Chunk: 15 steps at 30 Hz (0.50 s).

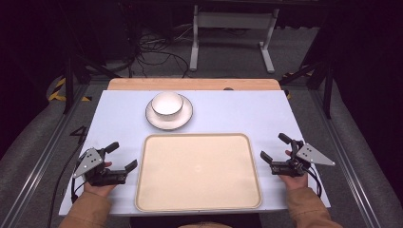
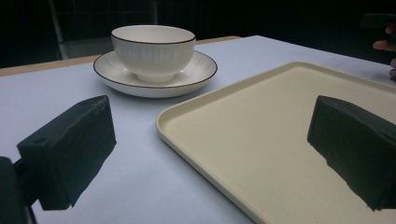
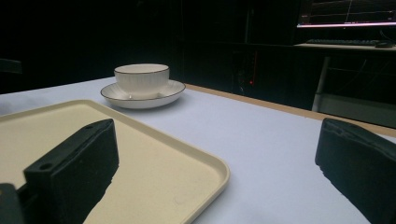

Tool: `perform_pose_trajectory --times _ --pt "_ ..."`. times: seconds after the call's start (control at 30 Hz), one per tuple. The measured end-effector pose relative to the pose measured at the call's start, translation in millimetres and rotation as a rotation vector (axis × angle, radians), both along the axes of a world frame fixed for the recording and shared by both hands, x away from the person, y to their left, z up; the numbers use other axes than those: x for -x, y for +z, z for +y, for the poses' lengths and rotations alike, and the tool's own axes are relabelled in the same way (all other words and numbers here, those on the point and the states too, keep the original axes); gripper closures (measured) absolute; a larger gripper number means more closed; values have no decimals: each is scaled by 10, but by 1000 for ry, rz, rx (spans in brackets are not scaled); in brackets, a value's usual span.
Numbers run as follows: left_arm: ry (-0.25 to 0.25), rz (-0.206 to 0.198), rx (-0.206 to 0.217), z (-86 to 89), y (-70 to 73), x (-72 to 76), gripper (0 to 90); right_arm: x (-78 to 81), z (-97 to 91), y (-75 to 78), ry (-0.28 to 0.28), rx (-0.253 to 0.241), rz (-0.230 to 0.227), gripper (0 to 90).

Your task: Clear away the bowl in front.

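Note:
A white bowl (image 1: 167,103) with a dark rim stands on a white saucer (image 1: 183,118) at the far middle of the table; the bowl (image 2: 152,51) and saucer (image 2: 198,74) appear again in the left gripper view, and the bowl (image 3: 141,79) in the right gripper view. A cream tray (image 1: 198,172) lies empty at the near middle. My left gripper (image 1: 121,156) rests left of the tray, open, jaws empty. My right gripper (image 1: 274,146) rests right of the tray, open and empty too.
The pale blue table top (image 1: 237,111) has a wooden strip (image 1: 190,84) along its far edge. Metal frame legs (image 1: 228,38) and cables (image 1: 152,52) sit on the floor beyond. A monitor and keyboard (image 3: 345,28) stand on a dark desk.

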<state>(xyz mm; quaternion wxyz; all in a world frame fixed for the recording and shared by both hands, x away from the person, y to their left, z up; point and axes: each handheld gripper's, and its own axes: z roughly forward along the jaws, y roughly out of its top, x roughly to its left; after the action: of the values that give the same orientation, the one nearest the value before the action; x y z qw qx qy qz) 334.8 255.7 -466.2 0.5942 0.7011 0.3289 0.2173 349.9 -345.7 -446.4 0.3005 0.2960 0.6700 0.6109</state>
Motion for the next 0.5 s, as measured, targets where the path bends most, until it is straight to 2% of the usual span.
perform_pose_trajectory --times 0.13,0.37,0.5 --pt "10 5 0 6 4 -2 9 4 -2 -10 11 -1 -16 2" --pt "8 14 -4 -10 23 -4 9 -5 -3 -16 5 -4 -3 2" --pt "9 16 -13 -14 80 -3 7 -10 -5 -18 4 -5 0 2"
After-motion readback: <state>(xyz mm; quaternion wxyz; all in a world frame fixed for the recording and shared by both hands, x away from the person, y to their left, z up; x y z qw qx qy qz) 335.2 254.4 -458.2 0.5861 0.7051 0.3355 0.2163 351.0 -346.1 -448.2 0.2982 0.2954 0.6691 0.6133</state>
